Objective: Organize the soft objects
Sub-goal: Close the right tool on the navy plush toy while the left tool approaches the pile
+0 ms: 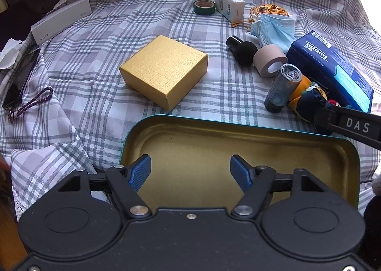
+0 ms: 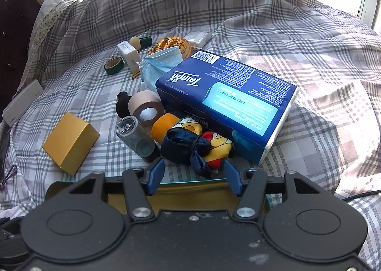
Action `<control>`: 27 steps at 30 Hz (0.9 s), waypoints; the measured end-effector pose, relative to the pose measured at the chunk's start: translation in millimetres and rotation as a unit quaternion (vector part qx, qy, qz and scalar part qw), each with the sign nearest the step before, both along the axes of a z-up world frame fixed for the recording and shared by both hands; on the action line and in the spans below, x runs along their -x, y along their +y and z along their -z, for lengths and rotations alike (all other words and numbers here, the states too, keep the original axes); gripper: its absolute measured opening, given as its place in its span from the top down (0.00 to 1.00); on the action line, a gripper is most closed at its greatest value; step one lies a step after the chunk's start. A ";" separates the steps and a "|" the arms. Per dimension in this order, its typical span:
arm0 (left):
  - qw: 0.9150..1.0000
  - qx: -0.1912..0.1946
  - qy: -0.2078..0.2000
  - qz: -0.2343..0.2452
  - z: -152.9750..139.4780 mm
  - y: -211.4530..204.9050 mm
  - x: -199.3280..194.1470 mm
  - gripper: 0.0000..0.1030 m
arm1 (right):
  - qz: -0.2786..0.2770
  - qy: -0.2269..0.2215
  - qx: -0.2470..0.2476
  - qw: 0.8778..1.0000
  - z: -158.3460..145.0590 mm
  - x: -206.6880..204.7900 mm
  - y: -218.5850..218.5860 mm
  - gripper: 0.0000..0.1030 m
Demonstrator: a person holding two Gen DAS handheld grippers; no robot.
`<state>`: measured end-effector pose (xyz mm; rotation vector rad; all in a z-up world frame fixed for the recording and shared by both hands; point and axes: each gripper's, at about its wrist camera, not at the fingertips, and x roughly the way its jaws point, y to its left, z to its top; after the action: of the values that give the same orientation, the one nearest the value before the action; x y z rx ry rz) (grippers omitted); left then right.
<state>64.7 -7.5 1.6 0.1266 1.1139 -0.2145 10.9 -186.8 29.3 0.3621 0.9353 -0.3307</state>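
Observation:
An open teal tin (image 1: 238, 149) with a gold inside lies empty on the plaid bed cover; its rim also shows in the right wrist view (image 2: 190, 181). My left gripper (image 1: 190, 171) is open and empty above the tin. My right gripper (image 2: 194, 175) is open, its fingertips just short of a crumpled navy, yellow and red cloth (image 2: 197, 144), also visible in the left wrist view (image 1: 307, 99). A blue face mask (image 1: 276, 29) (image 2: 162, 63) and a blue Tempo tissue pack (image 1: 333, 66) (image 2: 228, 101) lie behind.
A gold box (image 1: 164, 70) (image 2: 70, 142), grey canister (image 1: 282, 87) (image 2: 137, 137), beige tape roll (image 1: 269, 61) (image 2: 146, 109), black sponge brush (image 1: 243, 50), green tape (image 1: 204, 7), white box (image 1: 229, 4) and gold pouch (image 2: 173, 43) lie around. A phone (image 1: 19, 80) and Vivo box (image 1: 62, 19) sit left.

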 end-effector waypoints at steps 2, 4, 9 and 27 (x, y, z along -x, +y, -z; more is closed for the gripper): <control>1.000 0.003 0.001 0.000 1.2 -0.2 -2.8 0.33 | 0.000 0.003 -0.002 1.000 5.4 -6.6 -1.8 0.49; 1.000 0.005 0.003 -0.001 2.4 -0.5 -5.4 0.33 | -0.002 0.008 -0.001 1.000 10.1 -12.8 -2.5 0.50; 1.000 0.007 0.003 0.000 4.5 -1.5 -12.3 0.33 | -0.013 0.013 0.006 1.000 19.4 -27.4 -2.8 0.50; 1.000 0.016 0.011 0.018 12.2 -15.7 -32.9 0.34 | -0.043 0.000 0.005 0.999 34.9 -68.6 7.5 0.47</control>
<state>97.7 -23.2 -10.6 0.1154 1.1296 -0.2659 79.5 -179.3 -5.6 0.3124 0.9465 -0.2557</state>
